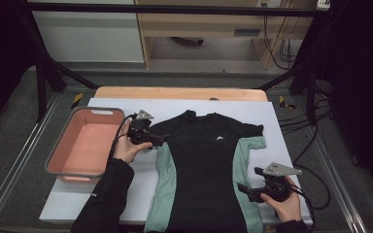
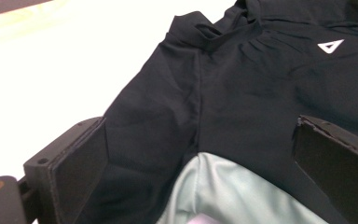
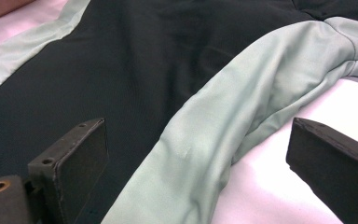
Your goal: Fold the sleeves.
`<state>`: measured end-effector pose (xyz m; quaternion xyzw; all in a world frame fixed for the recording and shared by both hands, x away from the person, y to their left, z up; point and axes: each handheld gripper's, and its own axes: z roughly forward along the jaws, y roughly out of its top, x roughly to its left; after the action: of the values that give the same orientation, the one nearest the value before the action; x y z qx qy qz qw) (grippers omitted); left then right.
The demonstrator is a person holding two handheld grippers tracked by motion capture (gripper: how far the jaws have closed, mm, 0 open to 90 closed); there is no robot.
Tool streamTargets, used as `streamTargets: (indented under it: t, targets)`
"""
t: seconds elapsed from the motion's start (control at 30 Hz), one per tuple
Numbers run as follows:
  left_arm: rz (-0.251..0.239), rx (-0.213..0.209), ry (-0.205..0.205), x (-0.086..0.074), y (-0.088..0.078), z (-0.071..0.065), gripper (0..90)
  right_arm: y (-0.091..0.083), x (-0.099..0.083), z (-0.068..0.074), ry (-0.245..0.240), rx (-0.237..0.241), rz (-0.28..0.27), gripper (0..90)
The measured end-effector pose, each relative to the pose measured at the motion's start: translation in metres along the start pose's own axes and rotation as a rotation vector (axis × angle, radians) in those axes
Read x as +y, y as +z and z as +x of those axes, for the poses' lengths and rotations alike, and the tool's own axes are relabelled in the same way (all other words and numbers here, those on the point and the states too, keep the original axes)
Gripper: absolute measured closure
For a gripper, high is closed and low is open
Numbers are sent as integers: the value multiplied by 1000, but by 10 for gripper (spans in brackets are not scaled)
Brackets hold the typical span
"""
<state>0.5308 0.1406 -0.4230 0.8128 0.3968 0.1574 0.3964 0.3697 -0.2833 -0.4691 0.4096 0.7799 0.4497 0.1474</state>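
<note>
a black shirt [image 1: 201, 165] with pale green side panels is lying flat, front up, on the white sheet [image 1: 281, 145] that is covering the table, its collar pointing away from the person and its hem reaching the near edge. a small white triangle logo [image 2: 330, 45] is sitting on the chest. the fabric is bunching a little at the collar and around the left sleeve.

the left gripper [image 1: 156, 141] is sitting at the shirt's left sleeve, just beside the pink basin [image 1: 58, 160]. in the left gripper view its jaws are standing wide apart, with the black sleeve and the top of the green panel lying between them, nothing pinched.

the right gripper [image 1: 245, 190] is hovering at the shirt's right green panel [image 3: 214, 135] near the hem. its jaws are also gaping wide, straddling the green fabric's edge without clamping it.
</note>
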Motion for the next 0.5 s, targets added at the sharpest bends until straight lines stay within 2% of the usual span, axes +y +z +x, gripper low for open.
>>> streamTargets:
  t: [0.23, 0.5]
  targets:
    - [24, 54, 6, 7, 5, 8, 58, -2, 0, -1, 6, -3, -6, 55]
    - [24, 94, -9, 8, 12, 19, 121, -2, -1, -2, 1, -3, -1, 48]
